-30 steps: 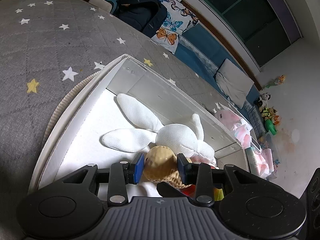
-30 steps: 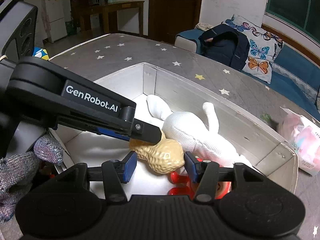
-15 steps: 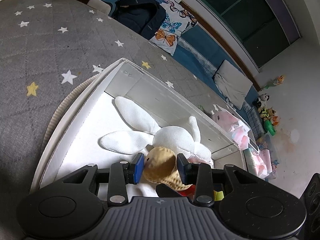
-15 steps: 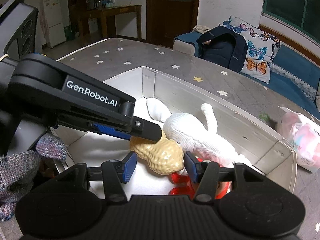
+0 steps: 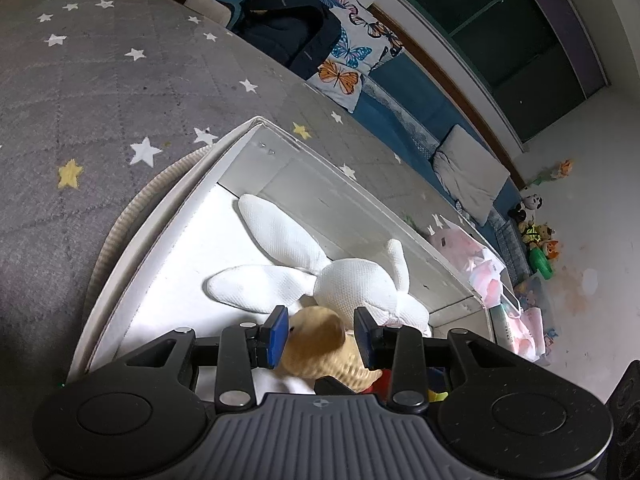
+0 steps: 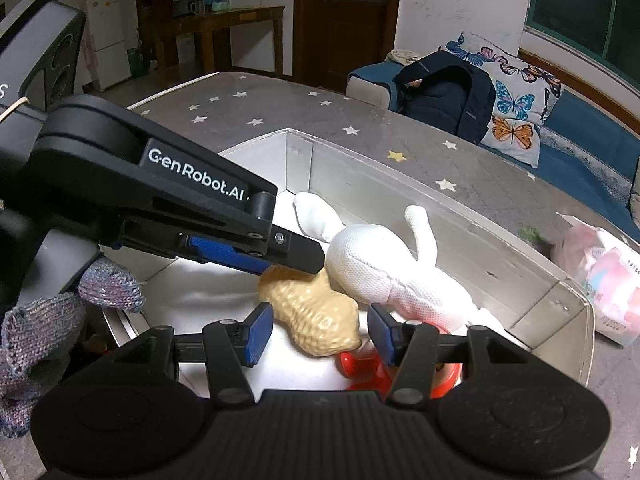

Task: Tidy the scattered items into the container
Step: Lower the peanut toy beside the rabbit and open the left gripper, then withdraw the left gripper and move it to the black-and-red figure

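Note:
A white open box (image 5: pixel 160 216) sits on the grey star mattress. Inside lie a white plush rabbit (image 5: pixel 352 284), a tan peanut toy (image 5: pixel 316 340) and a red toy (image 6: pixel 360 364). My left gripper (image 5: pixel 320 336) has its blue pads around the peanut's end with small gaps showing each side. In the right wrist view the left gripper (image 6: pixel 288 260) reaches in from the left over the peanut (image 6: pixel 316 316), which rests on the box floor beside the rabbit (image 6: pixel 372 264). My right gripper (image 6: pixel 318 334) is open and empty, just above the peanut and the red toy.
A pink tissue pack (image 6: pixel 600 272) lies on the mattress (image 6: pixel 280 116) beyond the box's right end. A dark backpack (image 6: pixel 444 88) and butterfly pillow (image 6: pixel 516 108) sit on the blue sofa behind. A knit glove (image 6: pixel 48 328) shows at the left.
The left gripper's pads have opened a little around the peanut, and the peanut has settled lower onto the box floor. The right gripper has stayed in place.

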